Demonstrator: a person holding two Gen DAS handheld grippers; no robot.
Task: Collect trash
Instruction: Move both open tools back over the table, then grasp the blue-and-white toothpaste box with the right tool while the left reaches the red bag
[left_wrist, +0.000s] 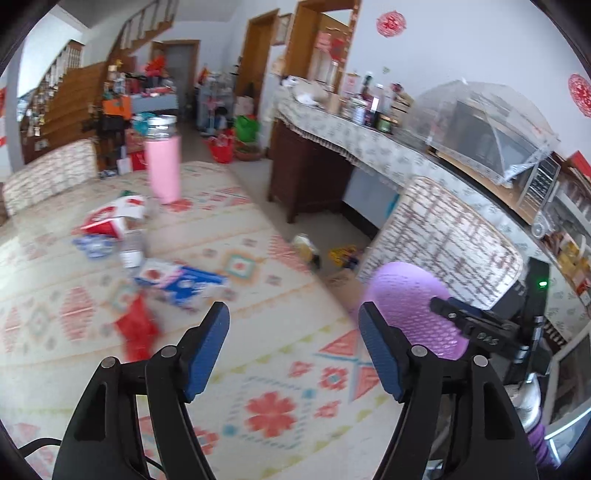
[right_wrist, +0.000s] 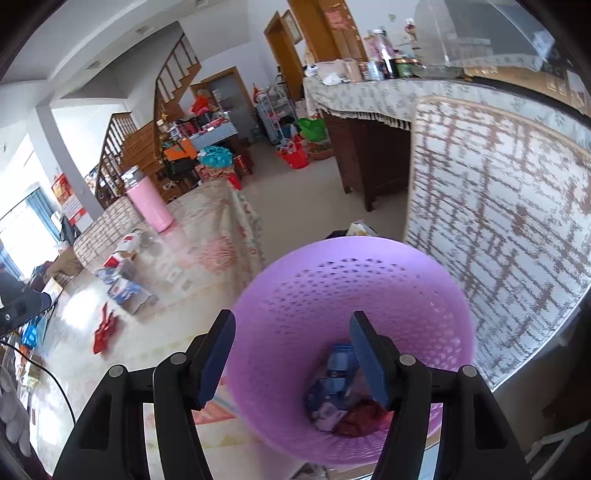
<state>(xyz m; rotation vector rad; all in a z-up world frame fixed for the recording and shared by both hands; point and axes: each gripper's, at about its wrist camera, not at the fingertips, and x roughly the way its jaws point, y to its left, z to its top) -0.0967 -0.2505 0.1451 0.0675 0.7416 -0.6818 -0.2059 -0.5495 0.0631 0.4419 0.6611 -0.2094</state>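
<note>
My right gripper (right_wrist: 291, 354) hangs directly over the mouth of the purple basket (right_wrist: 424, 295), jaws spread with nothing between the pads; past them I look straight down onto the blue-and-white packet (right_wrist: 332, 373) and a dark red wrapper (right_wrist: 360, 421) lying at the basket's bottom. My left gripper (left_wrist: 293, 347) is also released and empty, angled down over the patterned tablecloth (left_wrist: 277, 406), with the basket just off to its right, beyond the table's edge.

What remains to collect lies ahead and to the left of the left claw. Nearest is a red crumpled wrapper (left_wrist: 138, 332), just left of the left pad (left_wrist: 208, 347). Beyond it sits a blue and white packet (left_wrist: 184, 284), its long axis running roughly left to right across my view. Farther still is a cluster of red-and-white cartons (left_wrist: 114, 218), and behind that a tall pink bottle (left_wrist: 162, 162) standing upright, which I judge is no trash.

The left hand is clearly the nearer one to all of it; the right would have to cross from the basket side. I judge the next reach belongs to the left, swinging leftward and down onto the red wrapper. The left view is blurred, so the wrapper's exact outline is hard to tell.
</note>
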